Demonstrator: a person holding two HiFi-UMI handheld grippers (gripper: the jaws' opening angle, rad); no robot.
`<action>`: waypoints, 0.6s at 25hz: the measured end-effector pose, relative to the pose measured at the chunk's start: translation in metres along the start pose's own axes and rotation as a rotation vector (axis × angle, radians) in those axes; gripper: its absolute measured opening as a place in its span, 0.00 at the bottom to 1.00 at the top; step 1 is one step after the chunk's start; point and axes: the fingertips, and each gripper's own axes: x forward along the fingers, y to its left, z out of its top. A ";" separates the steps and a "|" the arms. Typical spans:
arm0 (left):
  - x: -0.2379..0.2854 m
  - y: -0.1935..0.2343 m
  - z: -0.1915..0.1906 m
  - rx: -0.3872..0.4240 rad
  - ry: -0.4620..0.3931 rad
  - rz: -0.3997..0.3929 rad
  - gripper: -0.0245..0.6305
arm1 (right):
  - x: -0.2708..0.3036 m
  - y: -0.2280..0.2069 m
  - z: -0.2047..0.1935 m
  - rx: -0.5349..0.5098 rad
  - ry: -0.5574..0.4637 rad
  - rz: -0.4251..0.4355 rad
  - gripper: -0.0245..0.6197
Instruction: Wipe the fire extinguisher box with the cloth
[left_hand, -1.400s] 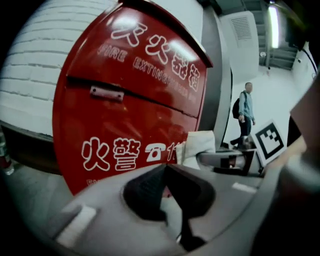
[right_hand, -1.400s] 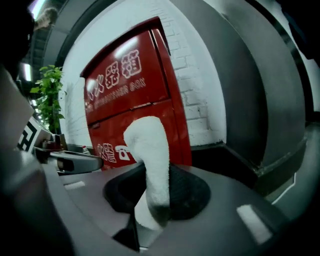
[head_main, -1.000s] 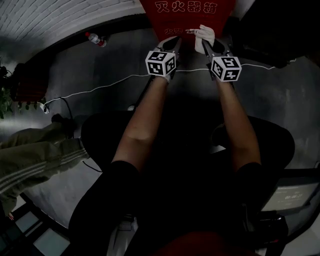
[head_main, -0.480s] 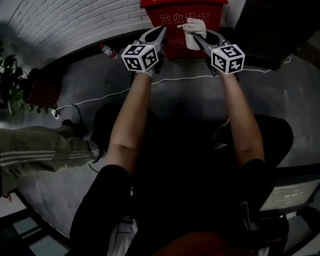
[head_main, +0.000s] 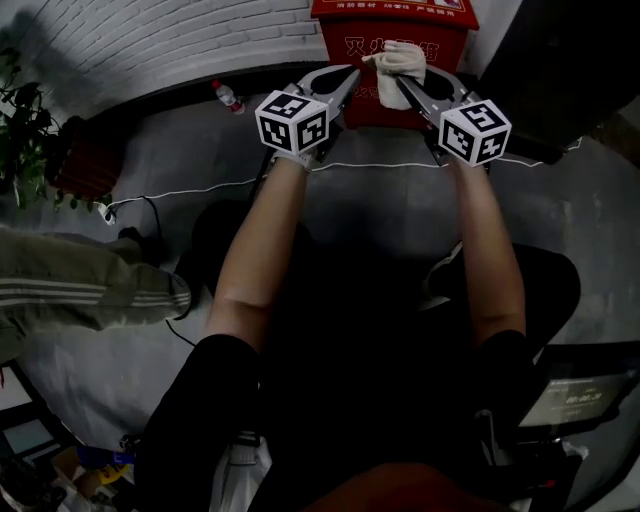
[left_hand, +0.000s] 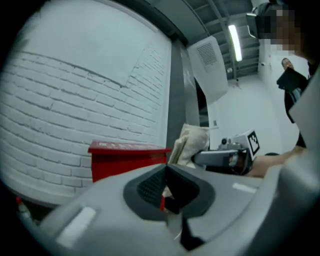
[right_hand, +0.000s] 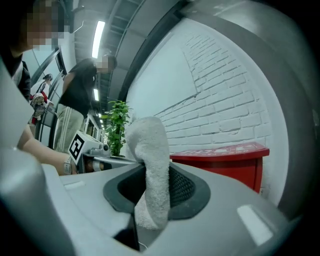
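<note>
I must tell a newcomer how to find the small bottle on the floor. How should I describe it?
Find the white brick wall and follow its foot to the red fire extinguisher box. Left of that box, on the dark floor by the wall, is a small clear plastic bottle. Only it is see-through with red on it, unlike the thin white cable nearby.

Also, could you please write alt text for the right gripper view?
The right hand-held gripper is shut on a white cloth, which stands up from between its jaws. Beyond, at right, a red box stands against a white brick wall.
</note>
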 end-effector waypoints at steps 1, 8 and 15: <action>0.002 0.000 -0.012 -0.031 0.012 -0.010 0.04 | -0.002 -0.001 -0.003 0.005 0.004 -0.005 0.20; 0.011 -0.006 -0.035 -0.099 0.008 -0.039 0.04 | -0.013 -0.017 -0.021 0.048 0.016 -0.059 0.20; 0.016 -0.013 -0.024 -0.100 -0.039 -0.050 0.04 | -0.010 -0.013 -0.022 0.038 0.018 -0.057 0.20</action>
